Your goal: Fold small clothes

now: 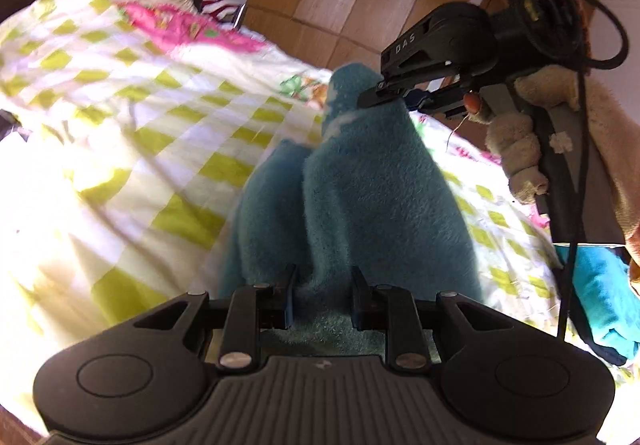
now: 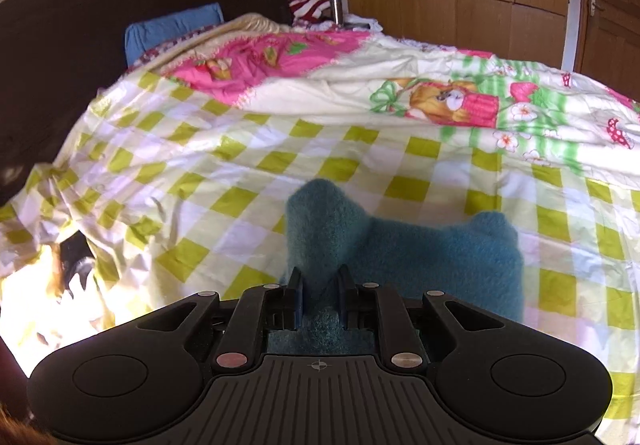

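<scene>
bedspread (image 2: 248, 165) in green-and-white checks covers the bed. above it hangs a fuzzy teal garment (image 1: 360, 197), lifted between both tools. left gripper (image 1: 324, 291) is clamped on one edge, right gripper (image 2: 319, 287) on another.

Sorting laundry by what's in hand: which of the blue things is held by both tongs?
The fuzzy teal cloth, lifted over the checked bedspread. The blue pillow leans against the headboard, untouched.
</scene>
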{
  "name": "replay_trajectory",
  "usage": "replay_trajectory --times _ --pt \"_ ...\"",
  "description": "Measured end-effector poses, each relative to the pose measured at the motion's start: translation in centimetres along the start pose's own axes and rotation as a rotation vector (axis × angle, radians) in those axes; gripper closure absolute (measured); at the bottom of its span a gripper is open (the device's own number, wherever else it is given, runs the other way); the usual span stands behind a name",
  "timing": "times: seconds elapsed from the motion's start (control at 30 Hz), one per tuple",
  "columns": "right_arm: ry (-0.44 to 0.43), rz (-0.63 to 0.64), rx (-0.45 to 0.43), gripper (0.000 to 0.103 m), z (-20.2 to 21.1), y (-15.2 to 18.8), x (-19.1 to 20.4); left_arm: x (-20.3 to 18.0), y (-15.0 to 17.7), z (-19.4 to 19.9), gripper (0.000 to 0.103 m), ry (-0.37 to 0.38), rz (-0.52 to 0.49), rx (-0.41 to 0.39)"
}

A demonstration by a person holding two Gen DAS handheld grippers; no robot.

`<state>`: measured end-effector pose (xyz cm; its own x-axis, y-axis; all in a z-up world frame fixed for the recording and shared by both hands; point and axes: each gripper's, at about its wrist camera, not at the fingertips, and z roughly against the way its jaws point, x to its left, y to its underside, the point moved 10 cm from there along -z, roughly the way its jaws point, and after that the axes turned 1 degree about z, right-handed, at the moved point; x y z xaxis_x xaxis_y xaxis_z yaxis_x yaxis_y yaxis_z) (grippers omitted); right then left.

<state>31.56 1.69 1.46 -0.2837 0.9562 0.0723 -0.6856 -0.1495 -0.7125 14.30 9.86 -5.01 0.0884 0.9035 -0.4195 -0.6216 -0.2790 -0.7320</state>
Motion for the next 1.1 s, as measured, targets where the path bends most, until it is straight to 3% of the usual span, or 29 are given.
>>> replay_trajectory --times 0.07,0.3,0.37,0.43,0.47,0.57,0.63,0.8,0.93,1.1 --pt "0.04 0.09 0.028 0.087 -3.2 2.3 1.9 1.5 1.3 -1.1 0.064 -0.005 0.056 0.039" --pt "0.054 0.145 0.024 0.077 -4.7 2.6 3.0 1.0 1.1 -1.2 0.06 -0.06 -0.048 0.004" --pt "0.013 0.131 0.014 0.073 -3.5 2.1 2.5 1.0 0.7 -0.7 0.059 -0.046 -0.032 0.001" --pt "-0.067 0.063 -0.019 0.058 -1.8 1.0 1.8 1.2 0.2 0.2 0.057 -0.042 -0.02 -0.013" --pt "-0.116 0.024 -0.037 0.057 -0.9 0.3 1.4 1.1 -0.1 0.7 0.057 -0.045 -0.02 -0.021" --pt "-0.176 -0.017 -0.109 0.059 1.4 -1.5 0.5 0.3 -1.8 2.5 0.057 -0.07 -0.072 -0.072" --pt "-0.14 -0.015 -0.144 0.059 2.2 -2.3 -0.5 -0.5 -3.5 3.7 0.057 -0.085 -0.114 -0.129" --pt "-0.118 -0.037 -0.124 0.059 2.4 -1.4 -3.2 -3.9 -7.0 2.6 0.057 -0.051 -0.222 -0.221" --pt "-0.04 0.018 -0.101 0.071 1.3 0.7 -4.7 -4.9 -7.4 -1.5 0.057 -0.039 -0.247 -0.188" --pt "-0.059 0.162 -0.005 0.079 -2.9 3.2 -2.1 -3.1 -5.0 -4.9 0.057 -0.162 -0.273 -0.099"
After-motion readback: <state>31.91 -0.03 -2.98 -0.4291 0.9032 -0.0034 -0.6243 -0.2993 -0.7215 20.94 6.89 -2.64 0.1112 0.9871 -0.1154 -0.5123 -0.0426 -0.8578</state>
